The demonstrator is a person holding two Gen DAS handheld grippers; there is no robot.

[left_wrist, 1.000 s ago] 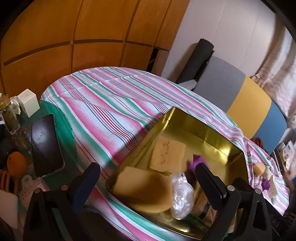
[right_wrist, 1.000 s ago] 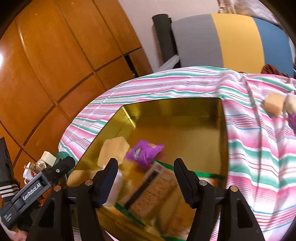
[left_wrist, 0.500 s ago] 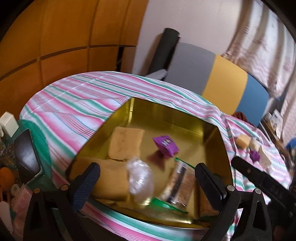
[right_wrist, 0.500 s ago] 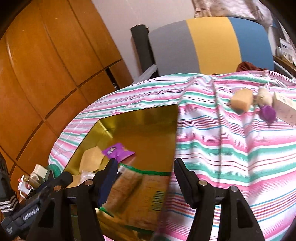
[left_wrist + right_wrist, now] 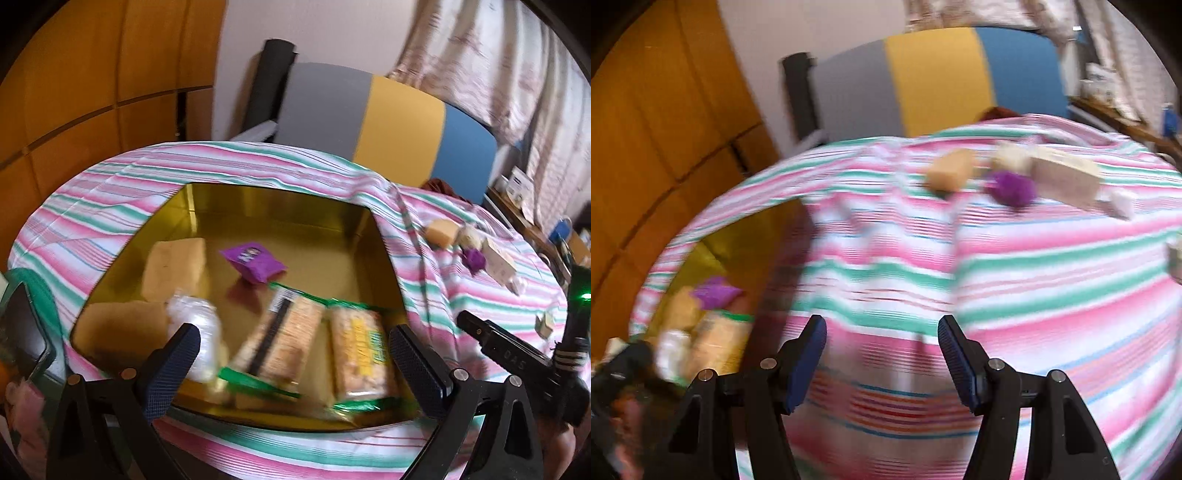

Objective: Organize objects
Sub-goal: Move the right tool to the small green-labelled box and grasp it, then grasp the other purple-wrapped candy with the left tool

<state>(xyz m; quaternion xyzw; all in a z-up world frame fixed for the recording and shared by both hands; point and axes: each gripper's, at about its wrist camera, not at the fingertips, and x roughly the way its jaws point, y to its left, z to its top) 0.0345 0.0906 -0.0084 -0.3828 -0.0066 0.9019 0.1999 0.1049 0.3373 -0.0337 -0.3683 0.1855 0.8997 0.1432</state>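
Right gripper (image 5: 882, 354) fingers apart, empty, above bare striped worktop (image 5: 1034, 266). Left gripper (image 5: 295, 354) fingers apart, empty, over tin (image 5: 280, 206). Loose items, sponge (image 5: 951, 170) and purple ball (image 5: 1012, 186), near far worktop edge. View blurred: risk of misjudged reach, ball rolling off edge.

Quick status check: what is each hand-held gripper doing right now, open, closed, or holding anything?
Left hand-held gripper: open, holding nothing, over the gold tin.
Right hand-held gripper: open, holding nothing, over the striped tablecloth.
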